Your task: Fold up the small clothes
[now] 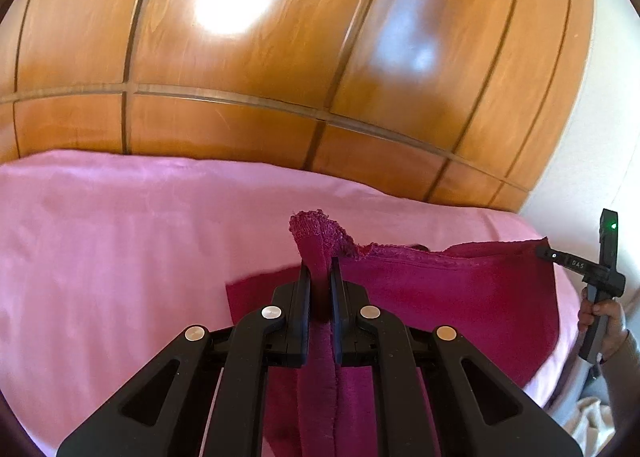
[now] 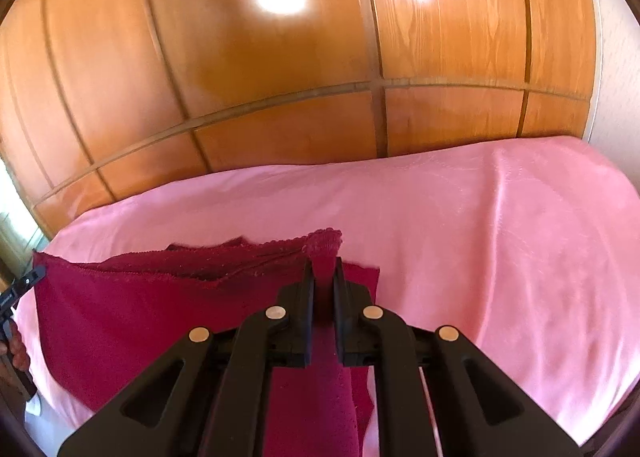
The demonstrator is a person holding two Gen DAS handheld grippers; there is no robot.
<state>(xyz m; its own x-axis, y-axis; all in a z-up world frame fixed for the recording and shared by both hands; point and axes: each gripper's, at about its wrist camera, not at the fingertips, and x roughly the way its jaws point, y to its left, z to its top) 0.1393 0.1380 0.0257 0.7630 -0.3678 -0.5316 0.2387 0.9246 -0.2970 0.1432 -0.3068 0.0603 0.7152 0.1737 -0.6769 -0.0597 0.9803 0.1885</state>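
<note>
- Dark red garment (image 1: 460, 297) hangs stretched between the two grippers above a pink bed sheet (image 1: 120, 237), its lower part draping onto the sheet.
- Left gripper (image 1: 320, 269): jaws clamped on one lace-edged corner.
- Right gripper (image 2: 324, 269): jaws clamped on the opposite corner.
- Wooden wardrobe (image 2: 280, 77) stands behind the bed.

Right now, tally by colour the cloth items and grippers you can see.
Dark red garment: 1
Pink bed sheet: 1
Black grippers: 2, the left gripper and the right gripper, each shut on the garment
Total: 4
</note>
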